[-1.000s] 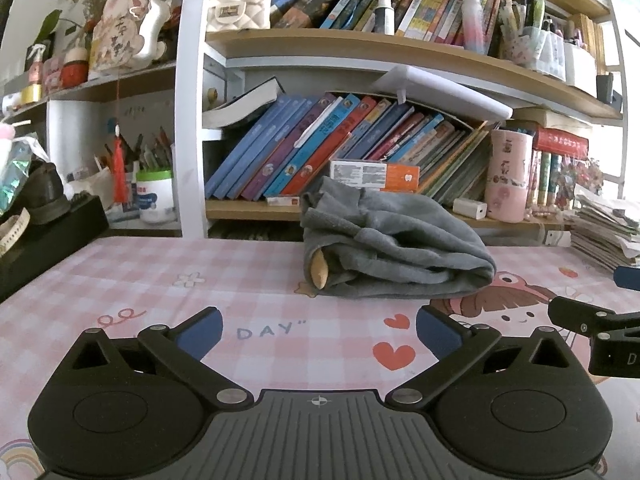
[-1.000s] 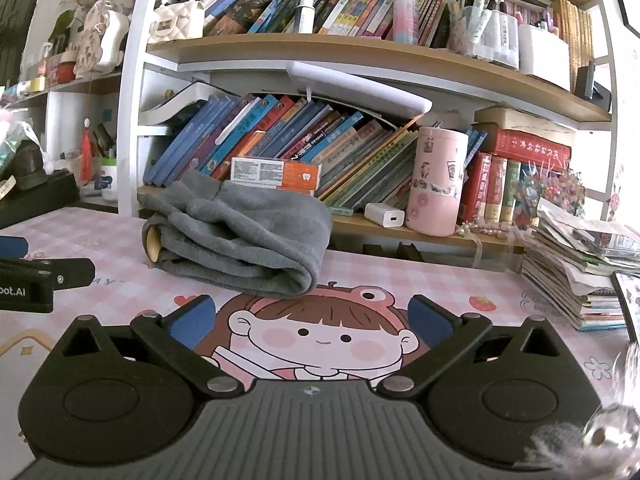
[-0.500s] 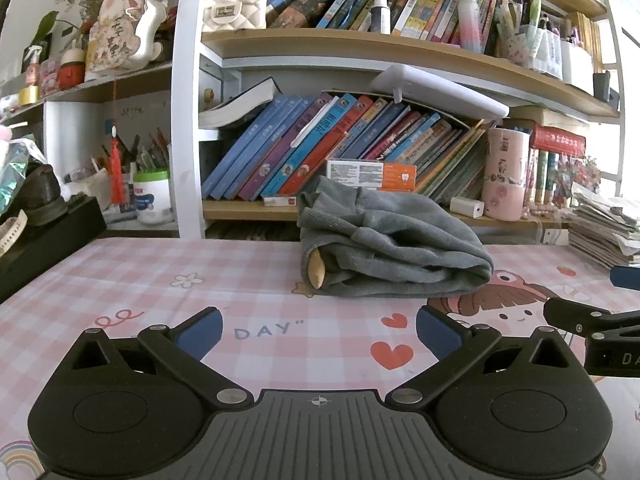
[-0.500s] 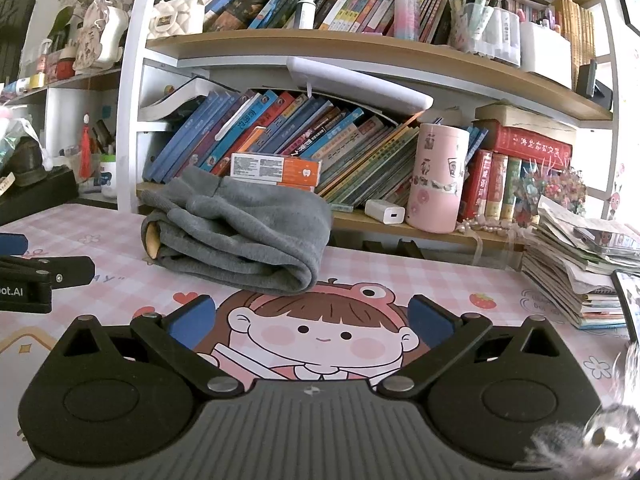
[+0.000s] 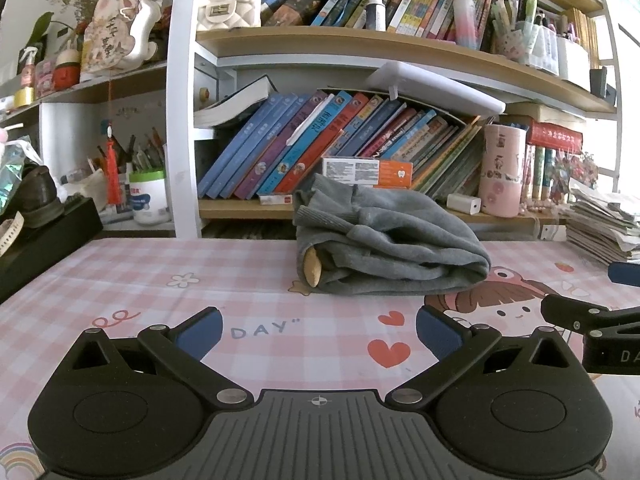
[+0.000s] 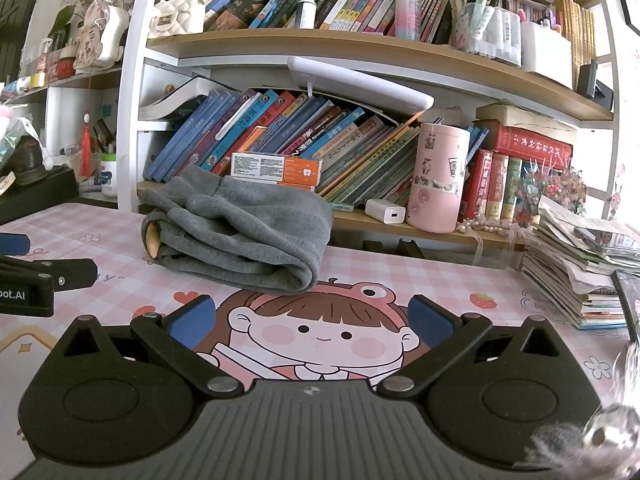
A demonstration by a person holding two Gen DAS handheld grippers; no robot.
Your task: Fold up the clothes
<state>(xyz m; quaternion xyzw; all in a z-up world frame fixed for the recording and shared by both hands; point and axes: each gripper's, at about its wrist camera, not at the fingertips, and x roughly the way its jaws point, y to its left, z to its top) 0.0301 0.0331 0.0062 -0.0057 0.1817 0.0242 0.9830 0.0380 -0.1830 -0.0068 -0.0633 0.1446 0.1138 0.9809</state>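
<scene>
A grey garment [image 5: 384,248] lies folded into a thick bundle on the pink checked table mat [image 5: 160,280], close to the bookshelf. The right wrist view shows the same garment [image 6: 240,232] left of centre. My left gripper [image 5: 318,330] is open, well short of the bundle, with nothing between its blue pads. My right gripper [image 6: 312,320] is open too, over the cartoon girl print [image 6: 316,332], apart from the cloth. Each gripper's fingers show at the edge of the other's view.
A bookshelf [image 5: 360,40] packed with books runs along the table's far edge. A pink cup [image 6: 438,178] and a white charger [image 6: 386,211] stand on its low shelf. A stack of papers [image 6: 580,264] sits at the right, a black box [image 5: 44,240] at the left.
Both grippers have drawn back slightly from the folded garment and stay open. The garment has not moved.
</scene>
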